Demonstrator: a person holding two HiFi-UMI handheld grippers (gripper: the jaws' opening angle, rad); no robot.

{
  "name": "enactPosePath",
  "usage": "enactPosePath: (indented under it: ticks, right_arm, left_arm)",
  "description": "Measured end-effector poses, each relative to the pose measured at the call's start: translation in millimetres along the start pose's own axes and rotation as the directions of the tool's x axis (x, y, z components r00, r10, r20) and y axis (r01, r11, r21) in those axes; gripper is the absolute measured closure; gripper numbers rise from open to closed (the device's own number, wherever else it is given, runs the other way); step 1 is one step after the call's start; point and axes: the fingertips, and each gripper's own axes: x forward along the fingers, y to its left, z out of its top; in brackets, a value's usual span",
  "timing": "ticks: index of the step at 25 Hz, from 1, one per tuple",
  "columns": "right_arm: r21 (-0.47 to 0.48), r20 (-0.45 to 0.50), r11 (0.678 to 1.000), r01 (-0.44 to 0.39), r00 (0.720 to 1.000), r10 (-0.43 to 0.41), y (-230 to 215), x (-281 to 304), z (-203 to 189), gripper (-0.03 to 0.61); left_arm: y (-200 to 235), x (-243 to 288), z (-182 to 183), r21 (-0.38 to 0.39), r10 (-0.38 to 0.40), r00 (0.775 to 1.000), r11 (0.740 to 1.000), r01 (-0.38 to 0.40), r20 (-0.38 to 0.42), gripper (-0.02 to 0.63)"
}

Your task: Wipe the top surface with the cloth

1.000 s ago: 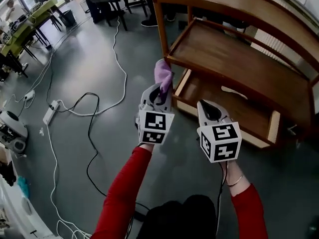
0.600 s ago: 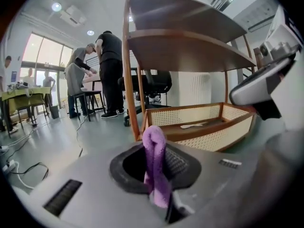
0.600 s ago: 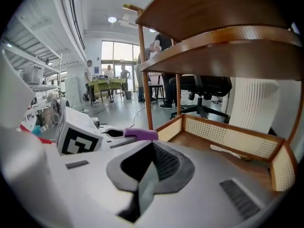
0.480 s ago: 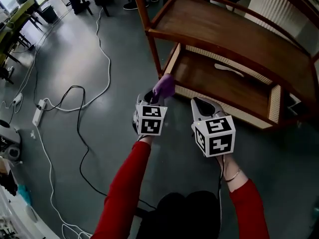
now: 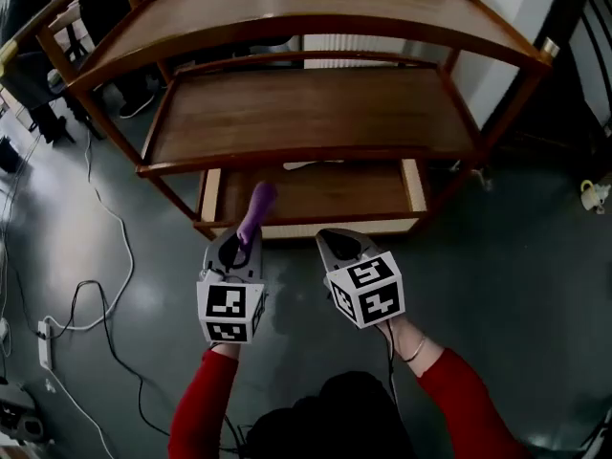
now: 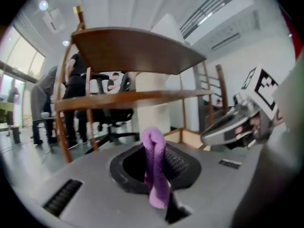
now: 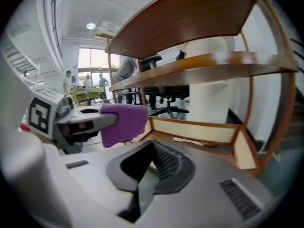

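Observation:
A wooden three-tier shelf stands before me; its curved top surface (image 5: 306, 12) is bare. My left gripper (image 5: 244, 245) is shut on a purple cloth (image 5: 256, 205) that sticks up from its jaws, low in front of the bottom tray (image 5: 316, 194). In the left gripper view the cloth (image 6: 154, 170) hangs folded between the jaws, with the top board (image 6: 133, 49) high above. My right gripper (image 5: 332, 242) is beside the left one, shut and holding nothing. The right gripper view shows the cloth (image 7: 122, 121) to its left and the shelf tiers above.
A middle shelf (image 5: 306, 113) lies between the top and the tray, which holds a small white object (image 5: 301, 165). Cables (image 5: 105, 247) and a power strip (image 5: 45, 342) lie on the grey floor at left. Chairs and people are at the far left.
The view has swung round so the shelf now faces me squarely. Both grippers sit lower in front of the bottom tray, with the cloth still in the left one.

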Motion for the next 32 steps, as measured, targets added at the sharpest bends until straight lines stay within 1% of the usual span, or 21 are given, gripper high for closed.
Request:
enactPosePath:
  ticks: [1, 2, 3, 4, 5, 6, 7, 8, 9, 11, 13, 14, 16, 17, 19, 22, 25, 30, 32]
  right_arm:
    - [0.035, 0.003, 0.999, 0.042, 0.999, -0.042, -24, -16, -3, 0.568]
    - [0.07, 0.006, 0.994, 0.083, 0.996, -0.083, -47, -34, -6, 0.568]
    - [0.103, 0.011, 0.987, 0.124, 0.992, -0.126, -70, -53, -7, 0.568]
    - [0.129, 0.018, 0.978, 0.165, 0.986, -0.168, -93, -72, -6, 0.568]
    - [0.149, 0.029, 0.967, 0.206, 0.977, -0.212, -113, -93, -4, 0.568]
    - [0.165, 0.041, 0.955, 0.247, 0.966, -0.256, -132, -114, 0, 0.568]
    - [0.177, 0.056, 0.942, 0.286, 0.952, -0.3, -150, -135, 4, 0.568]
    - [0.187, 0.071, 0.928, 0.323, 0.938, -0.34, -166, -155, 9, 0.568]
    - [0.195, 0.085, 0.914, 0.357, 0.922, -0.378, -180, -174, 13, 0.568]
    - [0.201, 0.108, 0.886, 0.417, 0.89, -0.443, -204, -209, 21, 0.568]
    - [0.192, 0.134, 0.865, 0.463, 0.861, -0.491, -223, -237, 33, 0.568]
    - [0.184, 0.147, 0.857, 0.481, 0.849, -0.508, -231, -248, 40, 0.568]
    - [0.172, 0.172, 0.844, 0.508, 0.828, -0.533, -245, -267, 55, 0.568]
    - [0.168, 0.183, 0.84, 0.516, 0.821, -0.541, -251, -275, 60, 0.568]
    - [0.166, 0.195, 0.838, 0.52, 0.816, -0.545, -255, -284, 62, 0.568]
    - [0.181, 0.191, 0.842, 0.509, 0.821, -0.538, -254, -285, 52, 0.568]
    - [0.194, 0.163, 0.837, 0.512, 0.825, -0.542, -251, -282, 37, 0.568]
    - [0.249, 0.087, 0.819, 0.518, 0.83, -0.551, -246, -273, 3, 0.568]
    - [0.257, 0.067, 0.812, 0.525, 0.828, -0.557, -247, -274, -8, 0.568]
  left_arm:
    - [-36, 6, 28, 0.016, -0.077, 0.996, 0.997, 0.076, 0.055, 0.56]
    - [-71, 12, 59, 0.037, -0.148, 0.982, 0.989, 0.144, 0.115, 0.56]
    - [-103, 16, 94, 0.064, -0.211, 0.961, 0.977, 0.202, 0.18, 0.56]
    - [-131, 19, 131, 0.095, -0.264, 0.932, 0.964, 0.247, 0.247, 0.56]
    - [-156, 20, 170, 0.132, -0.305, 0.898, 0.952, 0.277, 0.317, 0.56]
    - [-177, 20, 208, 0.172, -0.334, 0.862, 0.942, 0.289, 0.38, 0.56]
    - [-195, 19, 243, 0.212, -0.35, 0.831, 0.935, 0.284, 0.432, 0.56]
    - [-208, 18, 275, 0.248, -0.352, 0.808, 0.933, 0.261, 0.472, 0.56]
    - [-218, 16, 304, 0.275, -0.34, 0.79, 0.935, 0.225, 0.51, 0.56]
    - [-229, 17, 354, 0.284, -0.291, 0.76, 0.948, 0.146, 0.581, 0.56]
    - [-233, 22, 398, 0.27, -0.243, 0.739, 0.959, 0.086, 0.628, 0.56]
    - [-234, 25, 417, 0.27, -0.229, 0.734, 0.961, 0.065, 0.639, 0.56]
    - [-239, 33, 447, 0.273, -0.211, 0.734, 0.961, 0.036, 0.646, 0.56]
    - [-243, 36, 455, 0.273, -0.206, 0.735, 0.961, 0.029, 0.646, 0.56]
    - [-250, 42, 457, 0.269, -0.199, 0.743, 0.963, 0.027, 0.639, 0.56]
    - [-260, 54, 443, 0.268, -0.199, 0.766, 0.963, 0.037, 0.611, 0.56]
    - [-270, 68, 420, 0.274, -0.216, 0.792, 0.959, 0.064, 0.57, 0.56]
    - [-288, 87, 365, 0.279, -0.269, 0.817, 0.95, 0.138, 0.51, 0.56]
    - [-299, 94, 344, 0.261, -0.29, 0.827, 0.948, 0.18, 0.481, 0.56]
